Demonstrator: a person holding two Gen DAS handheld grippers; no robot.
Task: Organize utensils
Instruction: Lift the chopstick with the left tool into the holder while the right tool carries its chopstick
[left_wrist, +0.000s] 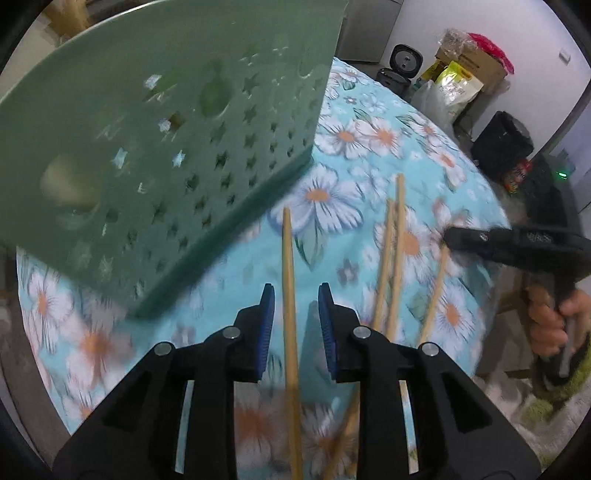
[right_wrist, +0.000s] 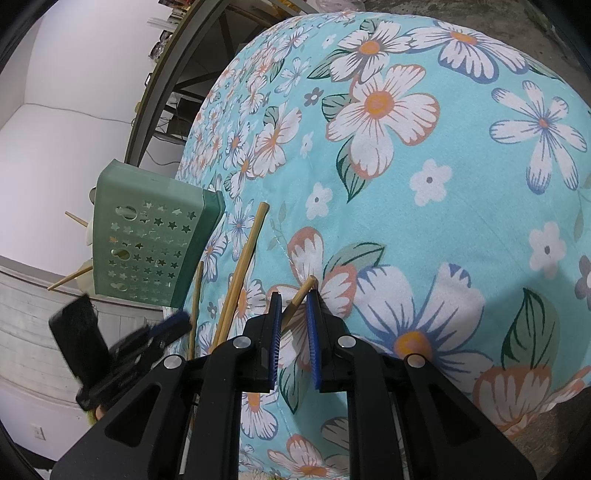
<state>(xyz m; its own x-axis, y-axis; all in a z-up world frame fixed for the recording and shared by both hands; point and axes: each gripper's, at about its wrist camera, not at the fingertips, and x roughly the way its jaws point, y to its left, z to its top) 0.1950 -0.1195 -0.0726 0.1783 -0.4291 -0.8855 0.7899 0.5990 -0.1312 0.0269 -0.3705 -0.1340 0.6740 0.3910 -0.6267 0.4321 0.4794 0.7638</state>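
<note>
Bamboo chopstick (left_wrist: 290, 295) runs lengthwise through the gap of the left gripper (left_wrist: 296, 295), pads part-way apart, neither blue pad plainly pressing on it; stick reads as loose between the jaws. No telling from this view whether it rests on the cloth or hangs free.

Green perforated holder (left_wrist: 166, 155), star-shaped cut-outs, stands ahead and to the left of the left gripper, near, tilted in the fisheye. Seen from the right wrist, the same holder sits well left of the right gripper (right_wrist: 294, 295), with stick ends poking out on its far side, so some utensils look already stowed.

Two more chopsticks (left_wrist: 391, 258) lie side by side on the floral tablecloth (left_wrist: 369, 136), just right of the left gripper. A fourth chopstick (right_wrist: 301, 291) is clamped at its tip in the right gripper, jaws narrow, pads on the wood; the rest of it slants back under the tool.

Person's hand (left_wrist: 550, 325) grips the right tool's handle, far right of the left wrist view.

Step in hand, as judged: gathering loose chopsticks for the holder, task partway.

Next move calls for: left pads closing square on the stick, a lift that tips it upright, then a carry forward-left over the holder's open top. Risk: thin round stick rolling out of a slack pinch.
</note>
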